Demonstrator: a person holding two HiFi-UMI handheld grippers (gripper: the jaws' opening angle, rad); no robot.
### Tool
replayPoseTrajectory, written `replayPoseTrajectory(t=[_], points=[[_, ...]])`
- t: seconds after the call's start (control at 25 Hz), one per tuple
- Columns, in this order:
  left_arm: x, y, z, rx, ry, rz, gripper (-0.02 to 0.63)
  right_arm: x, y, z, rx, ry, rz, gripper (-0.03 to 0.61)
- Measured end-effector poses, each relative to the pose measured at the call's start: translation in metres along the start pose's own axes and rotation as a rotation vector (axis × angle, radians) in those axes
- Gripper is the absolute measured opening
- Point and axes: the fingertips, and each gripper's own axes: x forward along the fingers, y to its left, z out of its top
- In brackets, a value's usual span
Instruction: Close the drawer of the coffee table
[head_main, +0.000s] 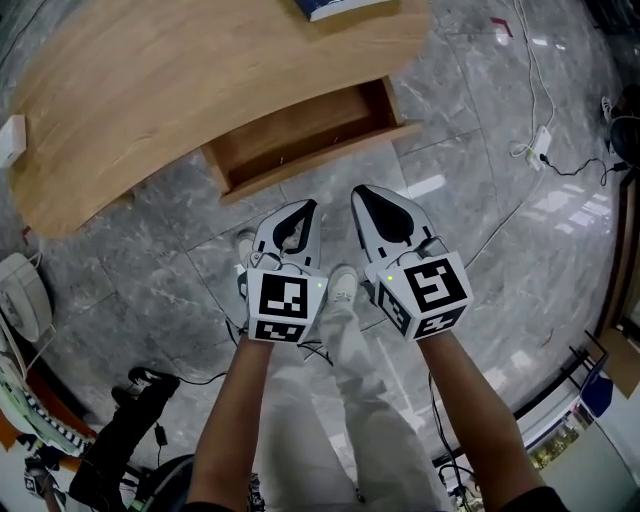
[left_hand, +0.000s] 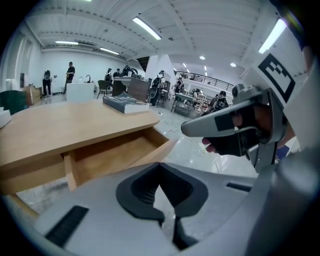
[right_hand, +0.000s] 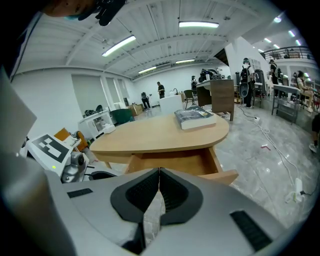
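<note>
Both the left gripper (head_main: 305, 208) and right gripper (head_main: 362, 193) hovered, jaws pressed together, before the open drawer (head_main: 300, 130) of the coffee table (head_main: 150, 90); seemingly a book (head_main: 340, 8) on top.

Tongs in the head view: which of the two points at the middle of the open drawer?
The left tongs: their shut tip faces the middle of the drawer, while the right tongs aim nearer its right end.

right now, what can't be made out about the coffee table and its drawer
Book: cut off by the head view's top edge; cover print too small in both gripper views.
Drawer front face: seen edge-on in the head view; mostly hidden behind the left hand-held gripper and right hand-held gripper in their views.
White device: cut off by the head view's left edge.
</note>
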Motion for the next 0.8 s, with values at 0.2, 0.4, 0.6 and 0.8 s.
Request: replayPoseTrajectory(t=[0.2,0.4,0.6,0.8], points=[[0.015,0.011,-0.017,0.012,0.034,0.008,0.0,0.003,-0.001,-0.003,0.001,0.006,0.002,0.02],[0.029,0.026,-0.035,0.02,0.083,0.044,0.0,0.005,-0.005,-0.007,0.005,0.016,-0.001,0.02],[0.04,0.034,-0.046,0.008,0.105,0.054,0.0,0.006,-0.008,-0.011,0.01,0.025,-0.004,0.02],[0.049,0.038,-0.049,0.01,0.112,0.058,0.0,0.008,-0.011,-0.015,0.015,0.034,-0.003,0.02]])
